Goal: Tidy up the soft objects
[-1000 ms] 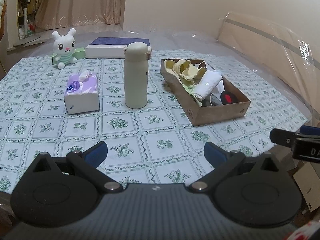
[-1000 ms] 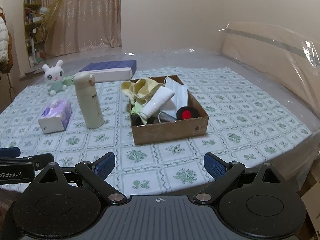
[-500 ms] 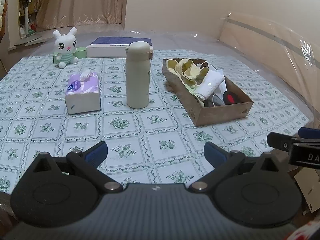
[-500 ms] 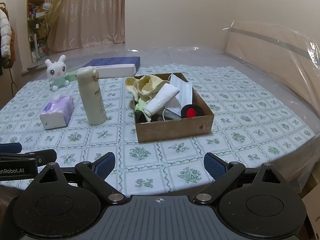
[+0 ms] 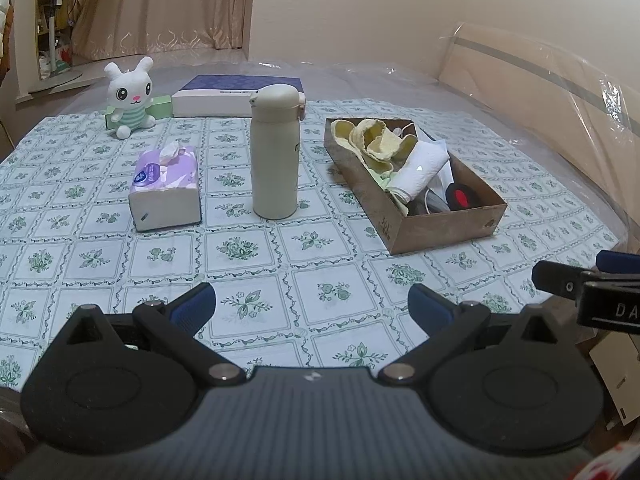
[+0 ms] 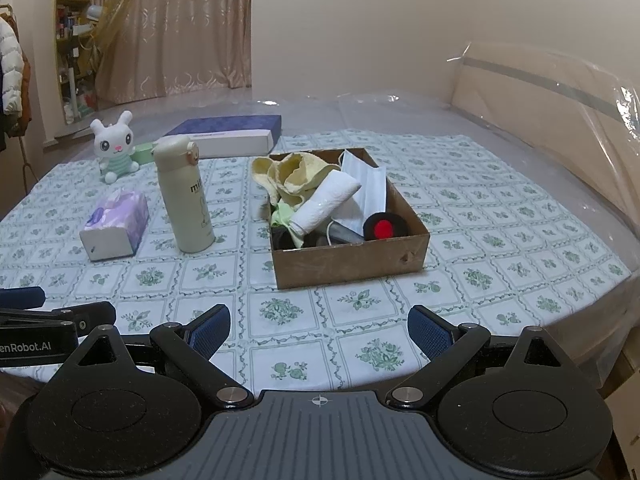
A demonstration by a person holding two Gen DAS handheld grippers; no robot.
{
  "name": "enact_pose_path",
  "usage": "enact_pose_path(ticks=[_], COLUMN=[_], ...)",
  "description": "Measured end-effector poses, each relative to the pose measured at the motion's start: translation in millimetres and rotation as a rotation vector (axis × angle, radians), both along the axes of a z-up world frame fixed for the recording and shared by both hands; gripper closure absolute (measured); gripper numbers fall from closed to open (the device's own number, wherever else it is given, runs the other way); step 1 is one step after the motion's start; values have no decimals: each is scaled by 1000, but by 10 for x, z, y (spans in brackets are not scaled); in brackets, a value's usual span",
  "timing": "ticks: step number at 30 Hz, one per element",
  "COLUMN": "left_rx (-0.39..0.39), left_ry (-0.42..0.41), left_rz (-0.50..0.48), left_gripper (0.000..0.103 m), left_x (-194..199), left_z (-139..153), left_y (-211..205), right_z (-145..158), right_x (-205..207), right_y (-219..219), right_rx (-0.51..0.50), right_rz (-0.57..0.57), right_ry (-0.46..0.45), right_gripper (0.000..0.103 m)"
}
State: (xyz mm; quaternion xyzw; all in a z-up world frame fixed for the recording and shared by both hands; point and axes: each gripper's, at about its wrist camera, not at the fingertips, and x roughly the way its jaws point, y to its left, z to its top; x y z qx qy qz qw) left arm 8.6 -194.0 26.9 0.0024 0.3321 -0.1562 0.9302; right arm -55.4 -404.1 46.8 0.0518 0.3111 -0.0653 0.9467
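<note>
A brown cardboard box [image 5: 442,228] [image 6: 352,262] sits on the patterned tablecloth and holds a yellow cloth [image 5: 376,140] [image 6: 296,174], a rolled white towel [image 5: 420,168] [image 6: 326,204], a face mask [image 6: 368,184] and a black and red item [image 6: 384,226]. A white plush bunny [image 5: 130,96] [image 6: 114,146] sits at the far left. A purple tissue pack [image 5: 166,188] [image 6: 116,224] lies left of a cream bottle [image 5: 276,152] [image 6: 184,196]. My left gripper [image 5: 312,306] and my right gripper [image 6: 320,326] hover open and empty over the near table edge.
A flat blue and white box [image 5: 236,94] [image 6: 228,132] lies at the back beside a small green box [image 5: 160,104]. Plastic-wrapped furniture [image 5: 540,92] lines the right side. The right gripper's finger [image 5: 560,280] shows at the left view's right edge.
Both grippers have edged forward and a little up, so the objects look slightly closer. Nothing on the table has moved and both grippers have stayed open.
</note>
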Motion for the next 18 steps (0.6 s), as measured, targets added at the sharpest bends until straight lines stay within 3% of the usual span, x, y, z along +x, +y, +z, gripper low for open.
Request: enact_pose_path(ticks=[18], left_rx=[-2], left_ry=[3], left_rz=[-5], left_gripper=[1], left_x=[16], left_z=[3], left_y=[-20], right_z=[-17], right_x=[2], right_y=[-22], right_rx=[1], right_rz=[-3], right_ry=[0], right_gripper=[8])
